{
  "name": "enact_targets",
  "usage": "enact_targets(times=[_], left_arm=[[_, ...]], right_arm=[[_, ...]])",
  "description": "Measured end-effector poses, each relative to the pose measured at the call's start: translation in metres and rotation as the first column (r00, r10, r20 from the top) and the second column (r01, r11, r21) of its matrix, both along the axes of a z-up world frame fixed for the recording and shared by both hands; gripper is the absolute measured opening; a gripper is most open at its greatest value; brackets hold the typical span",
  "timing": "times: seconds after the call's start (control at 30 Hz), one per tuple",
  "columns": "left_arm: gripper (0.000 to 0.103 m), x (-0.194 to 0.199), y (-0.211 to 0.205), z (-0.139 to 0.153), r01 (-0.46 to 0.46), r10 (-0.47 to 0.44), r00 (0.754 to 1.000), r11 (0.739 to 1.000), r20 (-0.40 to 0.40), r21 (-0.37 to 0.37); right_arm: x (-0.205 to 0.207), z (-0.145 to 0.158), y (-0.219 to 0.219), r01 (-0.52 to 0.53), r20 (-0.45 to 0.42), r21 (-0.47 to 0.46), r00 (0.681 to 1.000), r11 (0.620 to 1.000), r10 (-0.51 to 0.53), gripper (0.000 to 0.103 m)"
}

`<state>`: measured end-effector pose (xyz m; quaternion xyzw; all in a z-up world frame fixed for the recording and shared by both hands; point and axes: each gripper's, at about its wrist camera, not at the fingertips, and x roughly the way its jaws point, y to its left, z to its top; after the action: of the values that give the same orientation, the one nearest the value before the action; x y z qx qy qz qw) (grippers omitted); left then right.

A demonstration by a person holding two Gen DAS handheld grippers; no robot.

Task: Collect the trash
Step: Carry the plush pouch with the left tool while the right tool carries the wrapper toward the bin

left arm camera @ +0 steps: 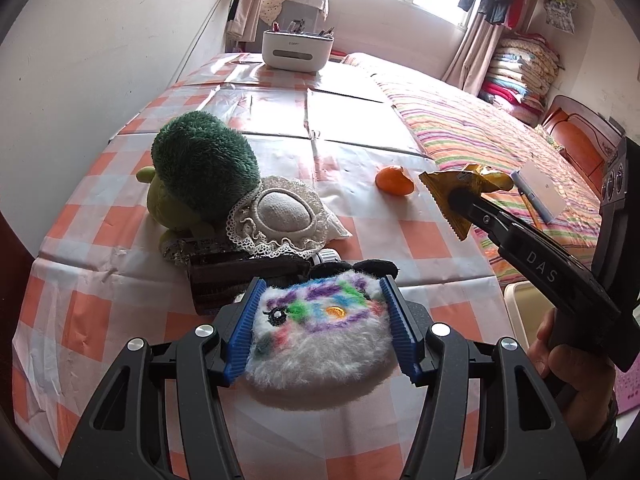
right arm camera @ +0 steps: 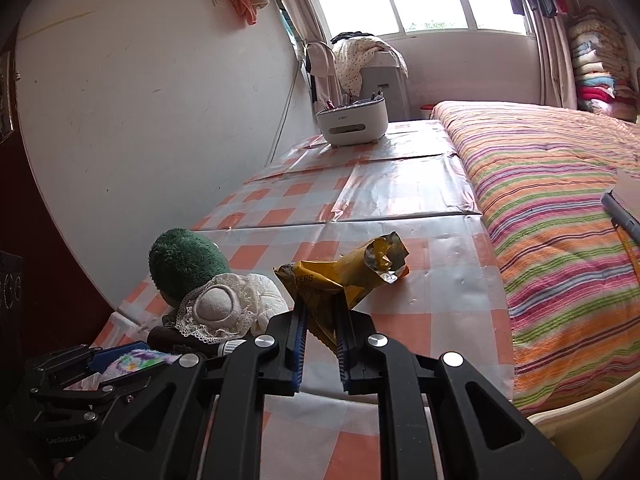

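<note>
Right wrist view: the right gripper [right arm camera: 322, 326] is clamped on a crumpled yellow foil snack wrapper [right arm camera: 344, 276], held clear above the counter [right arm camera: 400, 184] with its orange-and-white checked plastic cloth. The wrapper looks light, thin and slick, likely to crackle and slip, so the flat sealed end between the pads seems the surest hold. The left gripper [left arm camera: 322, 326] has its blue pads pressed against the sides of a fluffy white pouch with rainbow markings [left arm camera: 320, 340], soft and compressible. A small orange fruit [left arm camera: 394, 179] lies nearby.
</note>
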<state>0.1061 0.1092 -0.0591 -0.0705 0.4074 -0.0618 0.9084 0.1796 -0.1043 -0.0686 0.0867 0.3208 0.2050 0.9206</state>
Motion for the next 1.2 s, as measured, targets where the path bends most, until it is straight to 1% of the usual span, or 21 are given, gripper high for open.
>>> enact_targets(times=[0.27, 0.6, 0.97, 1.2], left_arm=[[0.057, 0.002, -0.028, 0.009, 0.055, -0.055, 0.998, 0.998, 0.017, -0.008], [0.057, 0.001, -0.069, 0.016, 0.13, -0.13, 0.991, 0.991, 0.034, -0.013], [0.057, 0.0, -0.114, 0.022, 0.212, -0.211, 0.977, 0.977, 0.044, -0.02], [0.057, -0.004, -0.139, 0.026, 0.257, -0.255, 0.965, 0.966, 0.055, -0.034]], right_arm=[[-0.017, 0.007, -0.03, 0.048, 0.029, -0.024, 0.998, 0.999, -0.048, 0.013], [-0.043, 0.007, -0.072, 0.128, 0.035, -0.032, 0.991, 0.991, -0.126, 0.013], [-0.067, 0.009, -0.113, 0.2, 0.049, -0.034, 0.979, 0.979, -0.199, 0.013], [-0.084, 0.008, -0.141, 0.261, 0.051, -0.022, 0.964, 0.965, -0.26, 0.013]])
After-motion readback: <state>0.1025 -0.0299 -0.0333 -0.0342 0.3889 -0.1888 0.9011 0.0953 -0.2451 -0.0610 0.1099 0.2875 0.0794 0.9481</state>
